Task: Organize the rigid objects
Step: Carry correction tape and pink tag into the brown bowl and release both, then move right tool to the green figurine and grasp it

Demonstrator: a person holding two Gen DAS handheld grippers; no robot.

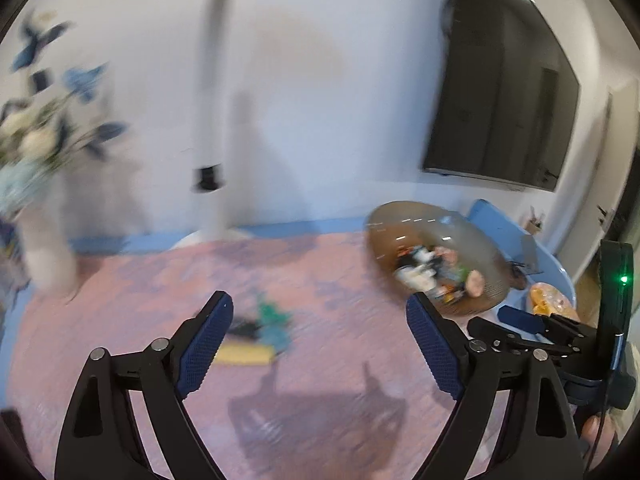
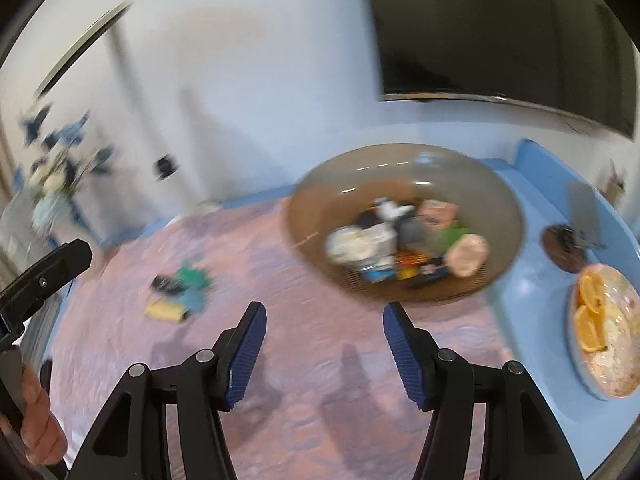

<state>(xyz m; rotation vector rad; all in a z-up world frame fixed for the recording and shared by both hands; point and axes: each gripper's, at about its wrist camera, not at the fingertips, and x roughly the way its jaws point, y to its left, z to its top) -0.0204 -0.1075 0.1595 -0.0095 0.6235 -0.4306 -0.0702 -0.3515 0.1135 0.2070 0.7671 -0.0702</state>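
Note:
A brown round basket (image 2: 316, 184) (image 1: 384, 216) holds several small objects, blurred by motion. On the pink mat (image 1: 320, 280) lie a green piece (image 1: 274, 318), a black piece (image 1: 244, 326) and a yellow flat piece (image 1: 244, 354); the right wrist view shows the same green piece (image 2: 194, 276) and yellow piece (image 2: 162, 311). My left gripper (image 1: 320, 312) is open wide above the mat with nothing between its fingers. My right gripper (image 2: 324, 318) is open and empty too, just in front of the basket.
A white vase of blue and white flowers (image 1: 44, 256) stands at the mat's left. A white lamp pole (image 1: 212, 120) rises at the back. A plate with orange slices (image 2: 604, 328) and a small dark dish (image 2: 564, 248) sit on the blue table (image 2: 532, 300) at right. A dark screen (image 1: 500, 92) hangs on the wall.

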